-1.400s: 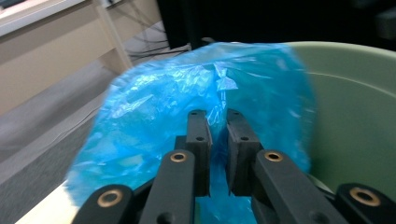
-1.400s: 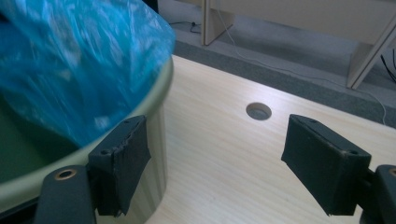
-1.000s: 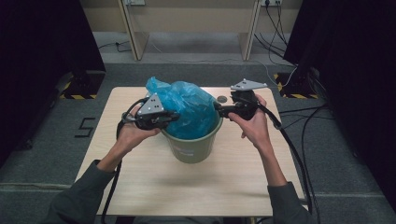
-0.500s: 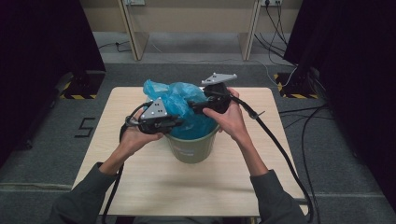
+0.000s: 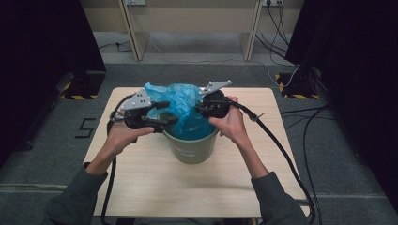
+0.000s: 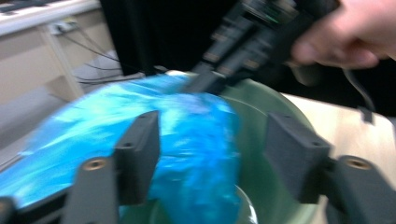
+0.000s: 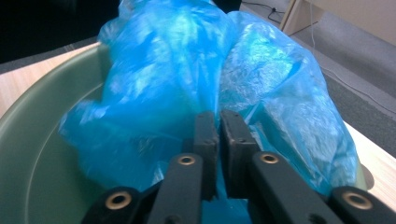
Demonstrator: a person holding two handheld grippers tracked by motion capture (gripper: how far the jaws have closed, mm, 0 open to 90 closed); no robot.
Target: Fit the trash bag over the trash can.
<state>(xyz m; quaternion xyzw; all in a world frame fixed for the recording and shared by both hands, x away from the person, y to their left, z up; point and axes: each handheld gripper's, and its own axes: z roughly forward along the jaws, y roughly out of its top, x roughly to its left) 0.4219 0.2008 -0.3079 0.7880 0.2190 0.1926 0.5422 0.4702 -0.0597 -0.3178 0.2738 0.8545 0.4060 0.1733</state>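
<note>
Tabletop [image 5: 141,187]: left claw [image 5: 165,112] newly off bag [image 5: 180,101]

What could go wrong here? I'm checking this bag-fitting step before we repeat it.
1. The right gripper is shut on a thin fold of the blue bag; a hard pull might tear the film.
2. The left gripper has just opened, jaws standing apart around the bag, so that side is loose and may slump into the bin.
3. A one-sided pull could tip the bin on the table.
</note>
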